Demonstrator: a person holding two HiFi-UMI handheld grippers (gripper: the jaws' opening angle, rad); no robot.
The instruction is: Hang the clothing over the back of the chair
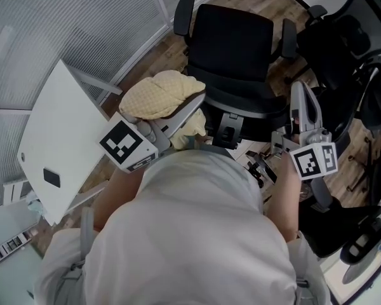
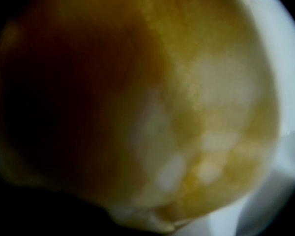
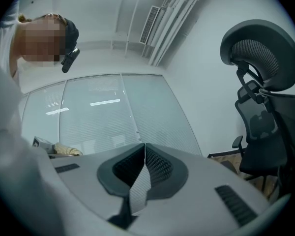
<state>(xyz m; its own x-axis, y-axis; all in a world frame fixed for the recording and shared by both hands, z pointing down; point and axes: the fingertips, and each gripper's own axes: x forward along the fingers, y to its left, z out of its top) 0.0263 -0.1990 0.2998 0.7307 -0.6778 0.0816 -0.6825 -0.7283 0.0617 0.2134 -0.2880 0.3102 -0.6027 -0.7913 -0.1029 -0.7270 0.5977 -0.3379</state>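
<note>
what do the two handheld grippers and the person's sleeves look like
The left gripper and right gripper are pale grey plastic with long tapering jaws; each carries a white cube with black square markers. The right's pads are dark and ribbed. The person wears a pale short-sleeved top.

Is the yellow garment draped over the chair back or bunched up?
Bunched up. The yellow garment sits in a wad on the left gripper, beside the black chair, not laid over its back.
</note>
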